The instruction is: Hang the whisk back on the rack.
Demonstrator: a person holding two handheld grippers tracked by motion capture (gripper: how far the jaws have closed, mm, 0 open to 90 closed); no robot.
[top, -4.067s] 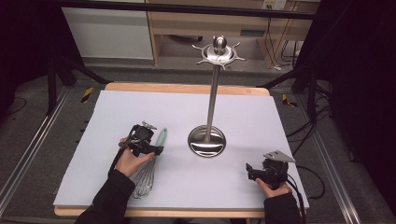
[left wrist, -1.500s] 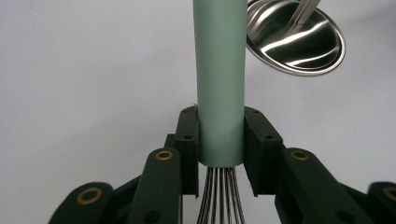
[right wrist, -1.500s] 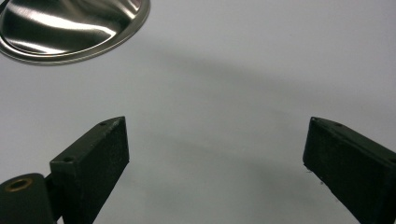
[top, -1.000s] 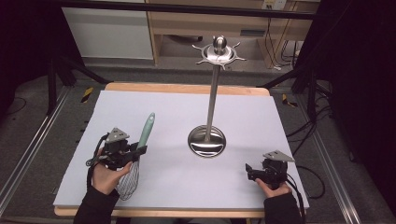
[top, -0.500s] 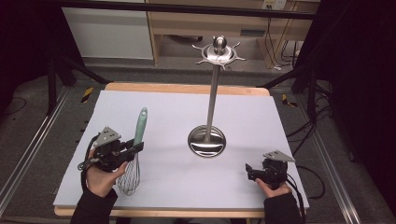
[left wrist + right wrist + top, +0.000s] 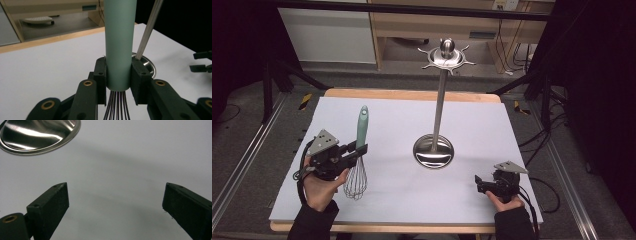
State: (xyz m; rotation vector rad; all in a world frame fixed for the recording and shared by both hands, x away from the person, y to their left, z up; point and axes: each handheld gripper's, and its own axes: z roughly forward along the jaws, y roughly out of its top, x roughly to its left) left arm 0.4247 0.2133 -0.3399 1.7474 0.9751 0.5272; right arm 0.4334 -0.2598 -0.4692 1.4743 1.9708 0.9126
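Note:
A whisk with a pale green handle stands nearly upright at the left of the white mat, wire head down. My left gripper is shut on the handle's lower end, just above the wires. A steel utensil stand with a round base and a hooked crown rises at the mat's middle. My right gripper rests open near the front right corner, nothing between its fingers.
The white mat covers a wooden table. Shelving and cables lie beyond the far edge. My right gripper's fingers appear far off in the left gripper view.
My left gripper has lifted the whisk off the mat and swung its handle from a slant to nearly upright. The right gripper has stayed put.

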